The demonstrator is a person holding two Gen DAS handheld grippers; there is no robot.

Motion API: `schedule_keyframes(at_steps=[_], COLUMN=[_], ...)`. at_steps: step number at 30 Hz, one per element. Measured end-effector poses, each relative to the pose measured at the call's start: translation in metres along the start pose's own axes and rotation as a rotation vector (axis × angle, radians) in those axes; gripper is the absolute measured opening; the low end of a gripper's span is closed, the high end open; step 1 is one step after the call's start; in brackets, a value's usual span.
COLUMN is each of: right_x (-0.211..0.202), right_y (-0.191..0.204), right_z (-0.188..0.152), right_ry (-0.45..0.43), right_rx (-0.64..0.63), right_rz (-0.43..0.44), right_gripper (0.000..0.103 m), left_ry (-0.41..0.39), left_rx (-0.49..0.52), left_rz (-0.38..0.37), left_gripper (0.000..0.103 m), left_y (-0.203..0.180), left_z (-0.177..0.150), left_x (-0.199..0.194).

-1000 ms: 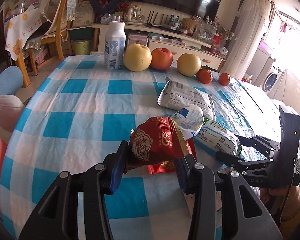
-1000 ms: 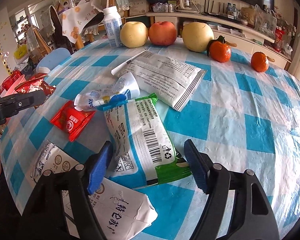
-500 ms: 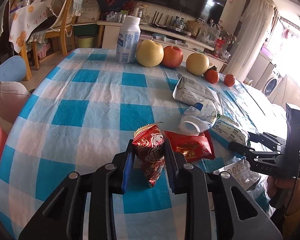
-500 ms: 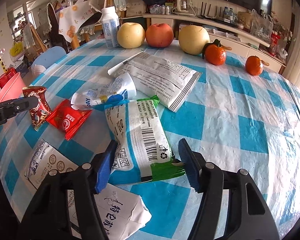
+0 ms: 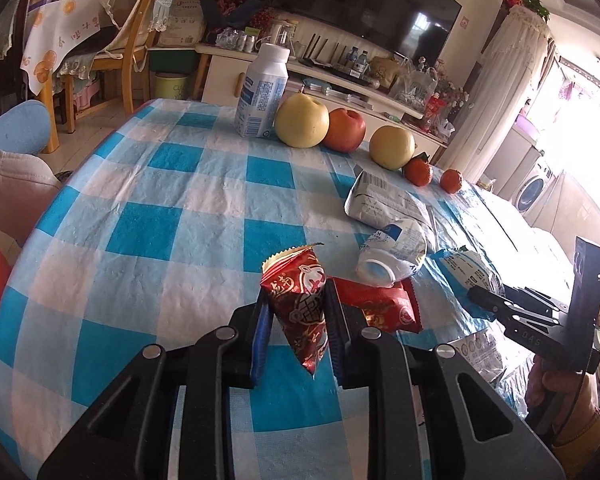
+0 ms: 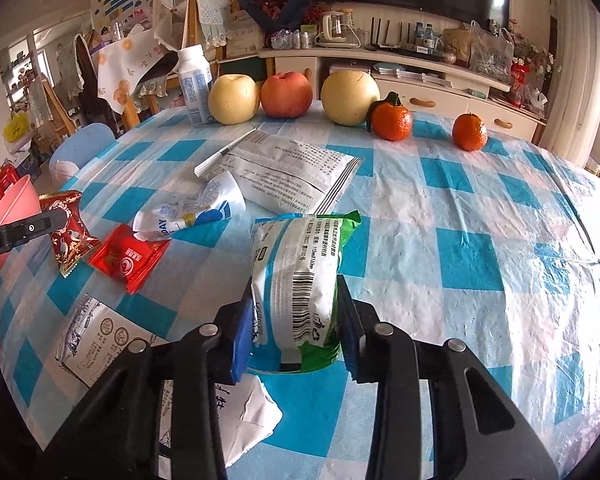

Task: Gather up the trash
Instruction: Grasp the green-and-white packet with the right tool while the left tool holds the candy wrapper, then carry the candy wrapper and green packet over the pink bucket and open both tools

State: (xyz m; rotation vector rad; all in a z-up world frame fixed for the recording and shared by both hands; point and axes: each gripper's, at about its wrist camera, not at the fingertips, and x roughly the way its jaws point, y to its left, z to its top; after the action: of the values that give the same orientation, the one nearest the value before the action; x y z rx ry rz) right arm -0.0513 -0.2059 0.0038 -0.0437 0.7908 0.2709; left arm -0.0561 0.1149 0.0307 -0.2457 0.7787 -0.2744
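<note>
Left gripper point(image 5: 296, 326) clamped on red patterned wrapper point(image 5: 302, 300), wrapper upright between the pads above the checked tablecloth point(image 5: 140, 240), right gripper point(image 6: 296, 326) jaws just closing, pads pressing green-and-white packet point(image 6: 300, 280), flat red sachet point(image 6: 130, 258), crushed white cup point(image 6: 204, 208) beyond, fruit row point(image 6: 284, 94) at far edge.

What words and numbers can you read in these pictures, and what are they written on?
"DAY" on the crumpled white tube.
"Robot.AI" on the left gripper's black arm.
"DAS" on the right gripper's black body, faint.
Barcode on the green and white bag: digits too small to read.
Chinese print on the patterned red wrapper, flat red packet, grey bag and white milk bottle: too small or blurred to read.
</note>
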Motion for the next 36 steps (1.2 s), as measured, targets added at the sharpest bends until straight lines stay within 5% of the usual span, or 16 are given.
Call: schedule_keyframes(at_steps=[19, 29, 36], right_x=[-0.046, -0.054, -0.051], right_y=[0.056, 0.151, 0.237], right_z=[0.029, 0.054, 0.074], right_ry=[-0.104, -0.124, -0.123], right_rx=[-0.021, -0.146, -0.260], right_rz=[0.062, 0.210, 0.343], right_gripper=[0.037, 0.037, 0.037], left_ry=[-0.136, -0.245, -0.315], left_rx=[-0.028, -0.144, -0.268], left_rz=[0.060, 0.178, 0.342], left_gripper=[0.026, 0.026, 0.026], left_y=[0.030, 0.087, 0.148], left_z=[0.017, 0.025, 0.024], left_x=[-0.053, -0.100, -0.138])
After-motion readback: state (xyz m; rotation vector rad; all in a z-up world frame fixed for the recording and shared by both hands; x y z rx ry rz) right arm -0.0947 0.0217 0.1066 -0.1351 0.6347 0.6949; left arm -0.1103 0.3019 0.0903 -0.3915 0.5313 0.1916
